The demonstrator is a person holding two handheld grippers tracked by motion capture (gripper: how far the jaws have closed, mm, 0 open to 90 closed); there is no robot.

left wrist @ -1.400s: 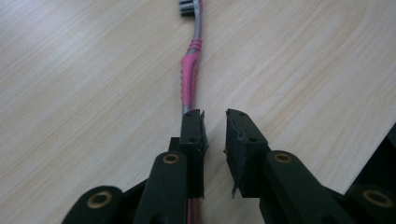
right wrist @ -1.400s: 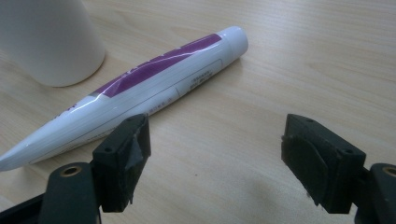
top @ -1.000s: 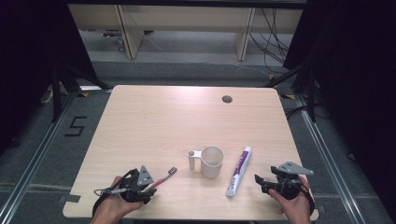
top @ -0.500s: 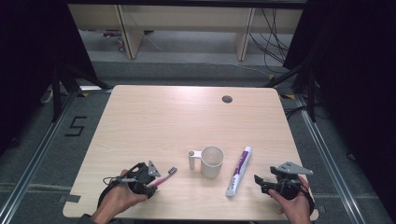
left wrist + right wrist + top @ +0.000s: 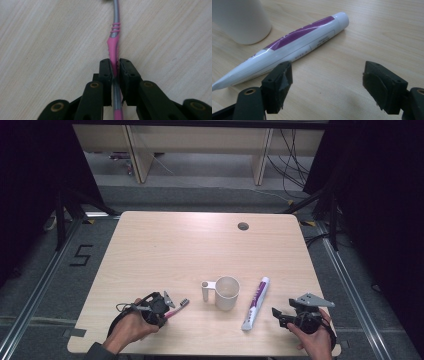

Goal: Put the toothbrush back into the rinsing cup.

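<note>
Left gripper (image 5: 114,72) has its jaws closed tight on the pink-and-grey toothbrush (image 5: 114,47), clamped on the handle just behind the ribbed pink grip; the hold sits along the handle's axis, probably so the brush can be lifted without twisting; the brush lies low on the wooden table (image 5: 165,250) near its front-left edge, head pointing toward the white mug (image 5: 226,293); whether it has left the surface I cannot tell. Right gripper (image 5: 327,87) is spread wide and holds nothing; it hangs just beside the white-and-purple toothpaste tube (image 5: 287,47), jaws apart on either side of bare wood, tube touching neither; the stance suggests readiness for a grasp. Tube lies flat, cap away from the person, crimped end near, close to the right of the mug; mug upright with handle to the left, between the two items. Small printed text runs along the tube, too blurred to read; no brand legible.
</note>
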